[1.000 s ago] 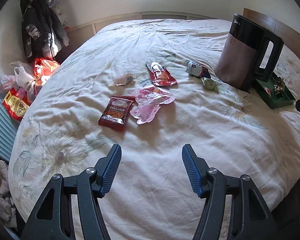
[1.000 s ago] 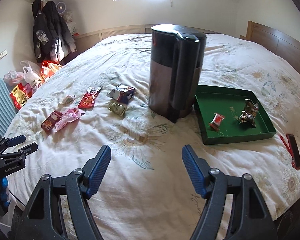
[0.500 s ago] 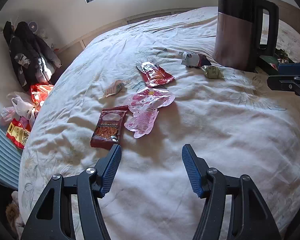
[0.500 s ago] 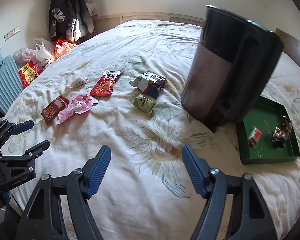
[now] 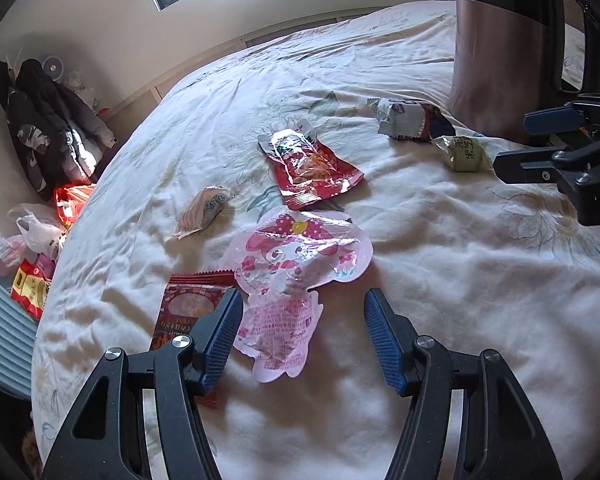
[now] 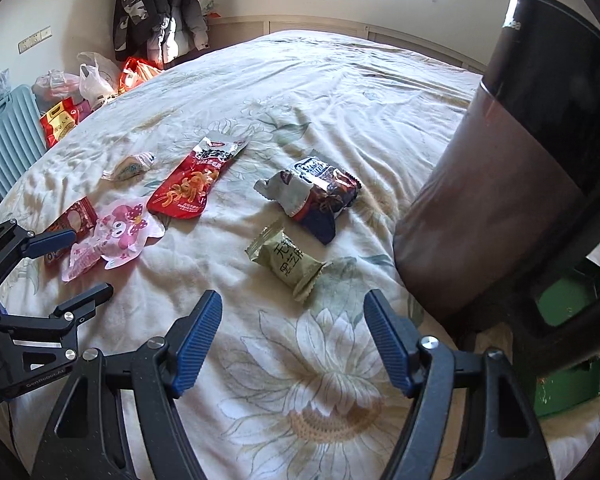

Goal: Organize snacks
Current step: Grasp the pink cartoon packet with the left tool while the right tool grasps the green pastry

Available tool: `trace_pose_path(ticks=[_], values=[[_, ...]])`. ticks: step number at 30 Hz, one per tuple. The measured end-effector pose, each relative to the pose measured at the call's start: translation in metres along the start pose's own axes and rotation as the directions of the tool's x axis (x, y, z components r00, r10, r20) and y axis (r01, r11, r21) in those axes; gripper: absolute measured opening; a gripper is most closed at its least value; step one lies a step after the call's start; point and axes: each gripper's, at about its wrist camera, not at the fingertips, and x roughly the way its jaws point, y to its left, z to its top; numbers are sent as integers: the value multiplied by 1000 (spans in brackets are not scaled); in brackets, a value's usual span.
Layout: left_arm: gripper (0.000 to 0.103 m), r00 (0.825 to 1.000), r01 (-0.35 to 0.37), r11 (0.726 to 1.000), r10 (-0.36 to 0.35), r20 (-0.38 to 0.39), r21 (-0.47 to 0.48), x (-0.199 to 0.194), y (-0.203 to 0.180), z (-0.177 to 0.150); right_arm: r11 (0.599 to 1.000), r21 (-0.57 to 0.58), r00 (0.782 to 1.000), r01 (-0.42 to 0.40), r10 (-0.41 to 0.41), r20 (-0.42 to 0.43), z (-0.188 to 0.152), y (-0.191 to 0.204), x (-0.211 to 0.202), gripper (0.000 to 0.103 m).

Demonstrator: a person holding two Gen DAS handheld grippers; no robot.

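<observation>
Six snack packets are seen scattered mid-bed, among them the pink packet (image 5: 296, 276) and green packet (image 6: 286, 262); none is held. Both left gripper (image 5: 302, 338) and right gripper (image 6: 292, 336) jaws are spread wide, empty. Most sorting into the green tray (image 6: 572, 344) is judged undone.

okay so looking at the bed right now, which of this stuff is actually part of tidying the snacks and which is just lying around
Part of the job:
pink cartoon packet
long red packet
dark red packet
silver-and-navy packet
green packet
small pale wrapped snack
green tray

Just lying about:
kettle
hanging jackets
plastic bags on the floor
</observation>
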Motion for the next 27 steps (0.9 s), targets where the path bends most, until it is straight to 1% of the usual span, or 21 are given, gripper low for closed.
trace_pose_path(ticks=[4,9,13,19,23,27], values=[[57,1000,-18,999,18,-21,-29,7,3,1,1000,4,1000,-12,12,-4,2,-3,11,103],[57,999,-9,999,7,-42,-52,15,4,-1,1000,12,1000,-14,14,-18,3,-5,22,103],[58,998,19,996,-25,-58,-88,18,8,-4,1000,10,999,-22,23,-26,6,-2,29,103],[57,992,89,985,-102,-75,-151,24,18,-5,999,25,999,-39,40,-26,12,2,39,103],[56,989,112,980,-126,-81,-164,25,21,-5,998,29,998,-50,51,-23,15,1,48,103],[56,988,112,981,-127,-88,-159,26,20,-4,999,-15,999,-50,50,-12,19,0,52,103]])
